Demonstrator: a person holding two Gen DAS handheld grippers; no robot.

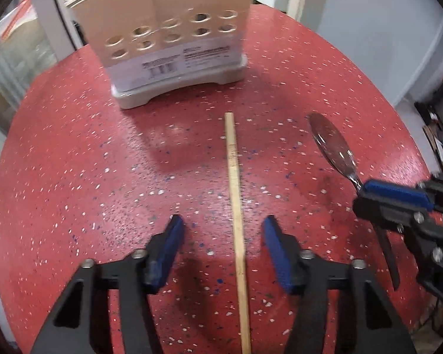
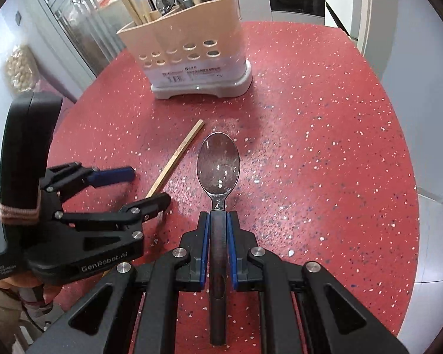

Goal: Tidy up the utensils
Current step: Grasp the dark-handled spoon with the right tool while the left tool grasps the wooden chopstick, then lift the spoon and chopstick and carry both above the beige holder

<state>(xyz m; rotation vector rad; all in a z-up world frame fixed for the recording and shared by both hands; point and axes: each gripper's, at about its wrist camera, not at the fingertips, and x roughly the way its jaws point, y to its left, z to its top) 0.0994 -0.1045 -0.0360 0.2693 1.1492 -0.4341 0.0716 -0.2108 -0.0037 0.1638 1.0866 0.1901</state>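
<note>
The right gripper [image 2: 218, 221] squeezes the dark handle of a spoon [image 2: 218, 162], low in the middle of its view. The spoon's shiny bowl points up the frame toward the beige utensil holder [image 2: 189, 56] on the red speckled table [image 2: 325, 162]. The left gripper [image 1: 223, 230] is open, a wooden chopstick [image 1: 234, 183] lying flat between its blue pads, not touching them.

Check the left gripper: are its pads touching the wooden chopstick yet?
Apart. In the left wrist view the chopstick lies on the red table between the left gripper's blue pads, with table showing on both sides.
</note>
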